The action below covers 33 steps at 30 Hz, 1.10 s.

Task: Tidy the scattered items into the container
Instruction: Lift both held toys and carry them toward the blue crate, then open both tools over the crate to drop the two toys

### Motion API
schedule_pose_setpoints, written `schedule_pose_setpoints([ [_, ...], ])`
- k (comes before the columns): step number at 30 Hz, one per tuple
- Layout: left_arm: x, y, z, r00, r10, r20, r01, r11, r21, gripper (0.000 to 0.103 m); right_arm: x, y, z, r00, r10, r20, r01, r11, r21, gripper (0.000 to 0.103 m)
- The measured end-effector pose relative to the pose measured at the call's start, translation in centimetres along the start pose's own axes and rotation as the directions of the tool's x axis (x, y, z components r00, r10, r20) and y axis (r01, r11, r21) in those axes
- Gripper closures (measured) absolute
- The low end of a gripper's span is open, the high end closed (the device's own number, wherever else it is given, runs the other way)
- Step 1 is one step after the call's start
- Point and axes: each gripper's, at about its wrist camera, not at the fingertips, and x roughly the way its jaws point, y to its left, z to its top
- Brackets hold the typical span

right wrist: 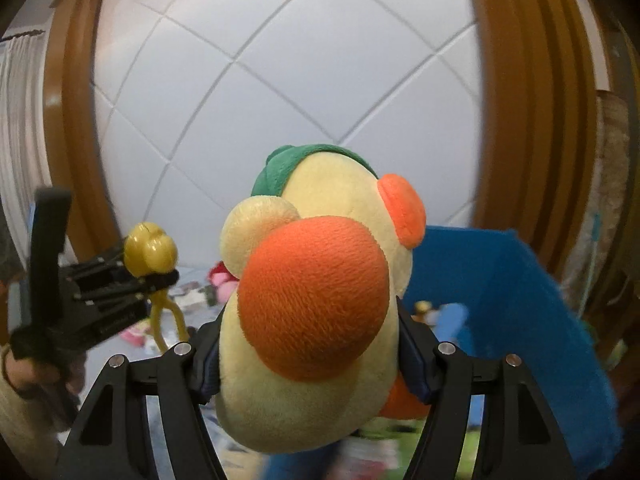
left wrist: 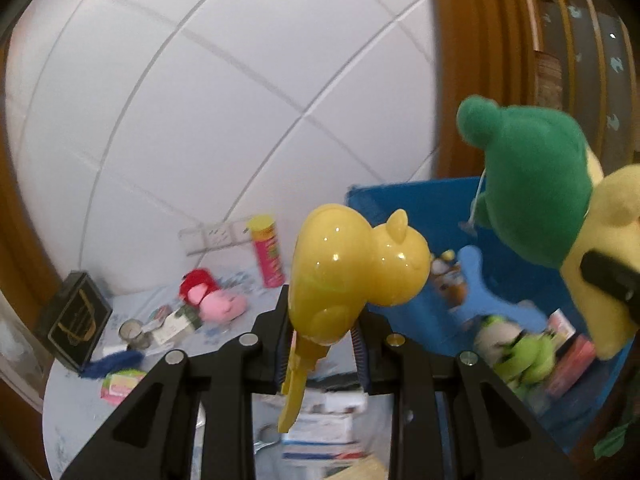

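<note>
**Two toys held aloft beside the blue container**

The yellow plastic toy (left wrist: 352, 264) is gripped low on its body in the left claw (left wrist: 322, 354), at the centre of the left wrist view, its thin handles left hanging below the jaws. Held by that narrow part, the bulky head is kept clear of the fingers. It is raised above the counter (left wrist: 72, 396), just left of the blue container (left wrist: 404, 204).

The plush toy (right wrist: 316, 300), cream with orange patches and a green cap, is squeezed between the jaws of the right claw (right wrist: 308, 356) and fills the middle of the right wrist view. It appears to be over the container's near edge, presumably for dropping in.

Inside the container, other toys and a pink box are already seen. On the counter at lower left, a pink plush (left wrist: 218, 304), a pink can (left wrist: 266, 250), a dark box (left wrist: 72, 320) and a small jar (left wrist: 134, 332) are left to be gathered.
</note>
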Motion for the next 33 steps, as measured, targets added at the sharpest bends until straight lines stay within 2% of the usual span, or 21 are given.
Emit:
schedule_pose_setpoints([
  [6, -0.5, -10.9, 3.3, 0.997, -0.076, 0.029, 0.073, 0.995, 0.074, 0.077, -2.8, -8.3, -1.3, 0.997, -0.071, -0.004, 0.071, 0.997, 0.043, 0.033],
  [10, 0.4, -16.2, 3.3, 0.993, -0.122, -0.003, 0.122, 0.987, 0.108, 0.077, -4.5, -13.4, -2.5, 0.993, -0.12, -0.019, 0.121, 0.99, 0.073, 0.033],
  [16, 1.9, -20.5, 2.2, 0.987, -0.145, -0.074, 0.153, 0.981, 0.118, 0.077, -5.3, -17.6, -3.9, 0.989, -0.135, -0.058, 0.14, 0.986, 0.093, 0.033],
  [20, 2.0, -21.3, 1.5, 0.986, -0.14, -0.091, 0.15, 0.982, 0.115, 0.077, -5.8, -20.4, -4.8, 0.986, -0.143, -0.085, 0.151, 0.983, 0.106, 0.033],
  [22, 1.9, -21.4, 1.4, 0.986, -0.139, -0.091, 0.149, 0.982, 0.112, 0.077, -5.7, -20.6, -5.0, 0.986, -0.139, -0.092, 0.148, 0.983, 0.106, 0.029],
  [23, 1.8, -21.5, 1.3, 0.986, -0.14, -0.09, 0.149, 0.983, 0.111, 0.074, -5.8, -20.7, -5.0, 0.986, -0.143, -0.089, 0.152, 0.983, 0.107, 0.027],
  [24, 1.8, -21.4, 1.3, 0.988, -0.132, -0.086, 0.141, 0.984, 0.106, 0.057, -5.8, -20.8, -5.0, 0.985, -0.148, -0.085, 0.157, 0.982, 0.109, 0.022],
  [25, 1.8, -21.3, 1.3, 0.989, -0.122, -0.08, 0.13, 0.986, 0.101, 0.029, -5.8, -20.9, -5.0, 0.985, -0.153, -0.08, 0.162, 0.981, 0.112, 0.017],
  [26, 1.9, -21.2, 1.2, 0.991, -0.113, -0.074, 0.119, 0.988, 0.095, 0.019, -5.9, -21.1, -5.1, 0.984, -0.158, -0.075, 0.166, 0.98, 0.114, 0.012],
  [27, 1.7, -21.0, 1.1, 0.992, -0.107, -0.065, 0.112, 0.99, 0.09, 0.009, -5.9, -21.2, -5.1, 0.984, -0.164, -0.071, 0.171, 0.978, 0.116, 0.001],
  [33, 0.7, -19.6, -0.1, 0.995, -0.092, -0.045, 0.095, 0.994, 0.058, 0.008, -7.2, -20.6, -5.7, 0.982, -0.18, -0.052, 0.186, 0.972, 0.144, 0.0],
])
